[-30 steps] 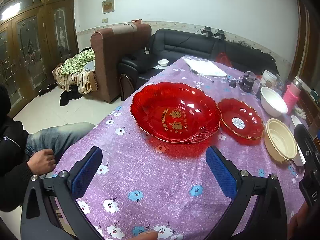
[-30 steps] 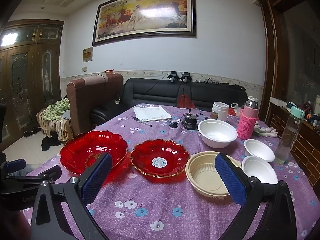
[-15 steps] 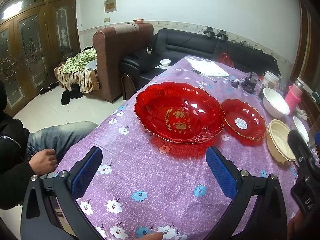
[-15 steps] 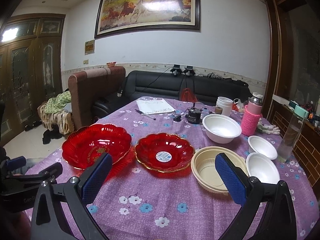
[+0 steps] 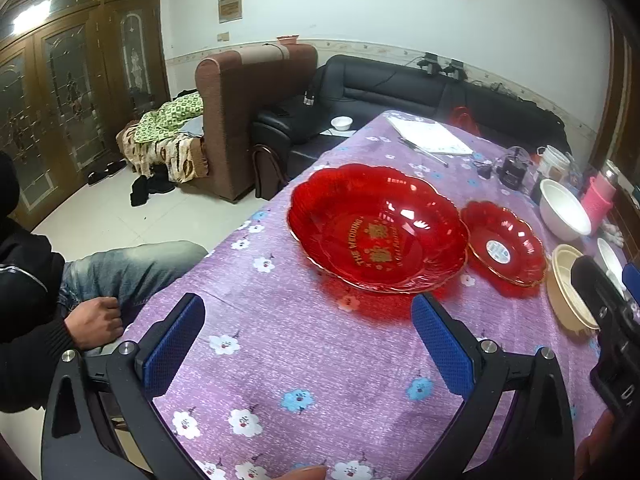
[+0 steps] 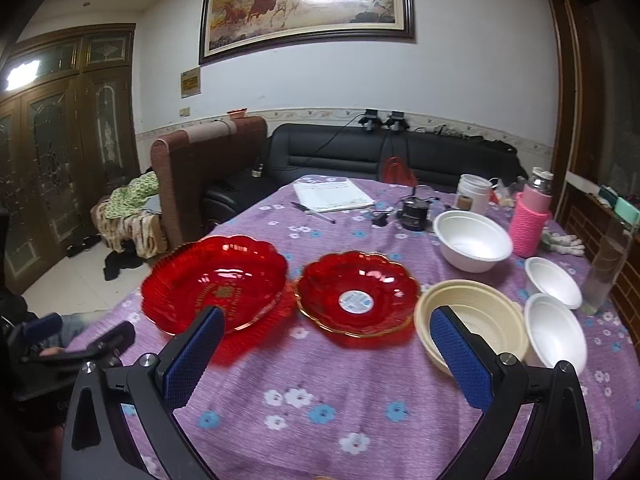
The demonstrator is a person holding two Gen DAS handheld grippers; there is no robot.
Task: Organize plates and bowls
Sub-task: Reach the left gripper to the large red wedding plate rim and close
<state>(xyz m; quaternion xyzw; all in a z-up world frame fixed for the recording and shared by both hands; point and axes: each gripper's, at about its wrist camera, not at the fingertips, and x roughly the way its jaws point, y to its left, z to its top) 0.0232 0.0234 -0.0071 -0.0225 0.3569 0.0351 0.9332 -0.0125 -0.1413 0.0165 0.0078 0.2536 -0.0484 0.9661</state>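
Note:
A large red scalloped plate [image 5: 378, 228] [image 6: 216, 278] lies on the purple flowered tablecloth [image 5: 304, 352]. A smaller red plate [image 5: 506, 246] [image 6: 356, 300] lies to its right. A beige bowl [image 6: 468, 320] [image 5: 568, 292] is further right, then two small white bowls [image 6: 554, 330] [image 6: 552, 280] and a large white bowl [image 6: 472, 246] [image 5: 564, 214]. My left gripper [image 5: 308, 344] is open and empty, short of the large plate. My right gripper [image 6: 326, 354] is open and empty, short of the small red plate.
At the table's far end lie a paper pad [image 6: 332, 196], a pen [image 6: 312, 213], a black device [image 6: 414, 216], a white tub [image 6: 474, 194], a pink-sleeved bottle [image 6: 534, 220] and a clear bottle [image 6: 608, 264]. A seated person [image 5: 60, 300] is at the left edge.
Both grippers have drawn nearer to the plates and risen a little; the right wrist view has tilted left. Nothing on the table has moved. Both jaws stay open.

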